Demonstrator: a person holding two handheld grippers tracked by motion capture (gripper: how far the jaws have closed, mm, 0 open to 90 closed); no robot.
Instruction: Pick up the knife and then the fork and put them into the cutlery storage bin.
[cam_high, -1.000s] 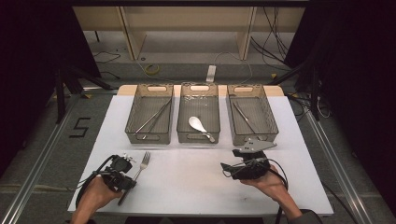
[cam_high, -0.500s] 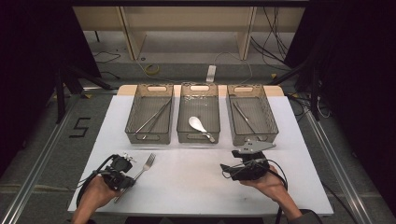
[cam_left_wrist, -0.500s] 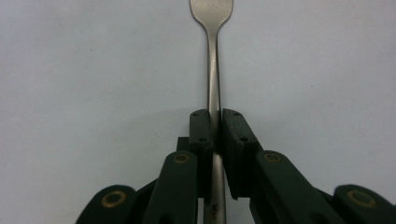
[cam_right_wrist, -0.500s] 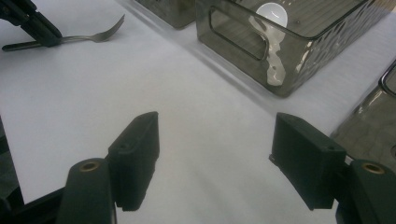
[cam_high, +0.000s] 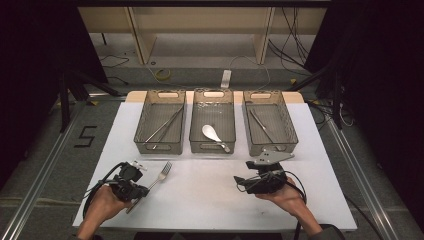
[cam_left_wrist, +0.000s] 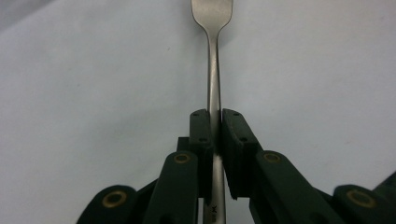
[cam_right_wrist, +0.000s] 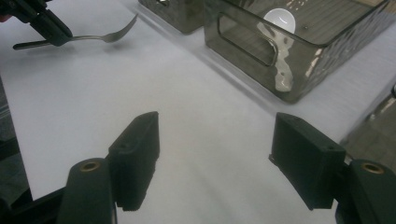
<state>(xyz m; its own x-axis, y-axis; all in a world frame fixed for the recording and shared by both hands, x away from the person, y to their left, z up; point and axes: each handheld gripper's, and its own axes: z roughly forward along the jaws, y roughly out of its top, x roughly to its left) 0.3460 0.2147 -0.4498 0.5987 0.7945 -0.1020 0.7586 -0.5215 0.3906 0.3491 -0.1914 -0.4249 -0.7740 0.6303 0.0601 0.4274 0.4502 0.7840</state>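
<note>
- Room: dark around the rig, grey floor with a "5" (cam_high: 86, 136) marked on it, a pale shelf frame (cam_high: 200, 30) and loose cables behind.
- Table (cam_high: 210, 200): white top, bare apart from three clear bins in a row at the far side.
- Bins: left bin (cam_high: 161, 127) and right bin (cam_high: 270, 125) each hold long utensils; middle bin (cam_high: 212, 125) holds a white spoon (cam_high: 211, 133) — these look already sorted.
- Fork (cam_left_wrist: 214, 84): near the table's front left, clamped by its handle in the left gripper (cam_left_wrist: 215, 126), whose jaws have just been closing on it — grasp done, bin drop left.
- Right gripper (cam_right_wrist: 215, 158): jaws apart, empty, over the table.
</note>
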